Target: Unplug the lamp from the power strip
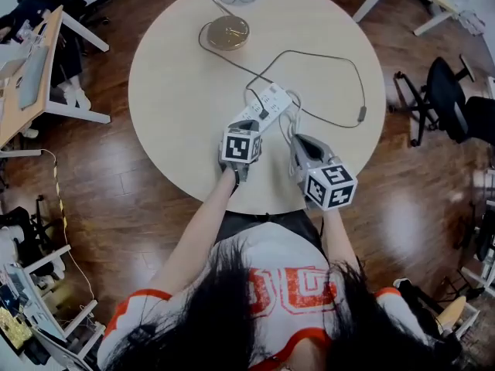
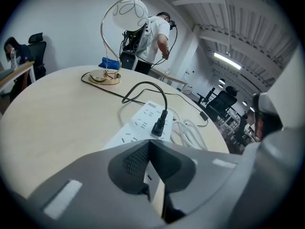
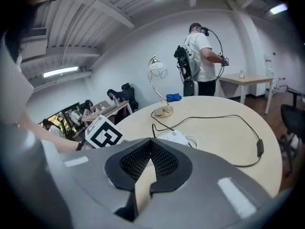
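A white power strip (image 1: 267, 105) lies on the round table (image 1: 178, 91), with the lamp's black plug (image 2: 159, 124) standing in one of its sockets. The black cord (image 1: 309, 52) loops back to the lamp's gold base (image 1: 228, 32) at the far edge. My left gripper (image 2: 149, 143) is shut and empty, just short of the near end of the power strip (image 2: 138, 123). My right gripper (image 3: 151, 140) is also shut on nothing. It sits to the right of the strip, near the table's front edge, and in the head view the right gripper (image 1: 300, 141) points at the coiled white cable.
The strip's own white cable (image 2: 188, 130) lies coiled to the right of it. An inline switch (image 1: 361, 115) sits on the lamp cord at the table's right. A person (image 3: 200, 56) stands beyond the table by a desk (image 3: 243, 80). Office chairs (image 1: 448, 99) and desks ring the table.
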Demonstrator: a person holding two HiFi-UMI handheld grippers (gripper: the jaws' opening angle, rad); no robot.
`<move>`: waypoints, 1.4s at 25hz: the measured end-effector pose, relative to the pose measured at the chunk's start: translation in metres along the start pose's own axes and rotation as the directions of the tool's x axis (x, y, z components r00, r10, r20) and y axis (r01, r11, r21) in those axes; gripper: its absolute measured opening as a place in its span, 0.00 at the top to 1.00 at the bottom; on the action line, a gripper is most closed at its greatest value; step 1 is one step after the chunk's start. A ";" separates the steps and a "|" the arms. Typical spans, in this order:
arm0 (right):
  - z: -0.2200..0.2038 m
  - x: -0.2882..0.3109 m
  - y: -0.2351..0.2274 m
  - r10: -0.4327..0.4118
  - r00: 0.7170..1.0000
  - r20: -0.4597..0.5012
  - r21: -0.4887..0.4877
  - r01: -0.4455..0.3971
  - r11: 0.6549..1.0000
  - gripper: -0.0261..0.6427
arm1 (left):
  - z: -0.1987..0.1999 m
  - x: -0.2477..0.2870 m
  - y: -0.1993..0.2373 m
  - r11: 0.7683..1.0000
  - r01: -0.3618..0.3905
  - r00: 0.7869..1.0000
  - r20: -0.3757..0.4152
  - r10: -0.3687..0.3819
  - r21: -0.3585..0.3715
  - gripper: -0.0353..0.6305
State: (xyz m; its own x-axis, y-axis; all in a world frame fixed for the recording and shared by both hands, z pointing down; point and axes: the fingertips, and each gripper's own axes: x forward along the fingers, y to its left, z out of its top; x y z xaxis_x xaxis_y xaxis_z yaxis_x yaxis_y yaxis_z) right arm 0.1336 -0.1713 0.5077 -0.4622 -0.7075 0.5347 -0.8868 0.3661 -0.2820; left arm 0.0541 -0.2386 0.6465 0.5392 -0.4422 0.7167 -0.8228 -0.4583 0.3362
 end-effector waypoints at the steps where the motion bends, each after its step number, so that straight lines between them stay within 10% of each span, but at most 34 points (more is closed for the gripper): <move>1: -0.001 0.009 -0.002 0.003 1.000 -0.021 -0.045 -0.004 0.999 0.96 | 0.000 -0.001 -0.001 1.000 -0.003 1.000 0.004 0.003 -0.006 0.95; 9: -0.014 0.095 -0.002 0.013 0.979 -0.202 -0.394 -0.094 0.914 0.87 | 0.001 -0.004 -0.001 0.998 -0.038 0.999 0.008 0.038 -0.053 0.95; 24: -0.042 0.150 0.000 -0.006 0.942 -0.336 -0.486 -0.167 0.858 0.82 | -0.002 -0.007 -0.001 0.996 -0.031 0.999 0.012 0.032 -0.084 0.95; 30: -0.040 0.148 0.001 0.009 0.947 -0.321 -0.441 -0.158 0.884 0.83 | -0.003 -0.006 -0.002 0.995 -0.018 1.000 0.016 0.020 -0.095 0.95; 35: 0.002 0.129 0.006 0.113 0.980 -0.165 -0.215 -0.148 0.965 0.83 | -0.003 -0.007 -0.003 0.995 -0.015 1.000 0.014 0.016 -0.094 0.95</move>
State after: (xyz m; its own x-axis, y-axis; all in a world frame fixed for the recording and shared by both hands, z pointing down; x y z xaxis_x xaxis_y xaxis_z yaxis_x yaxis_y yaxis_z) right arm 0.0689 -0.2613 0.5733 -0.5540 -0.5516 0.6236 -0.7886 0.5879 -0.1805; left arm 0.0522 -0.2314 0.6421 0.5281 -0.4605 0.7134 -0.8440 -0.3773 0.3812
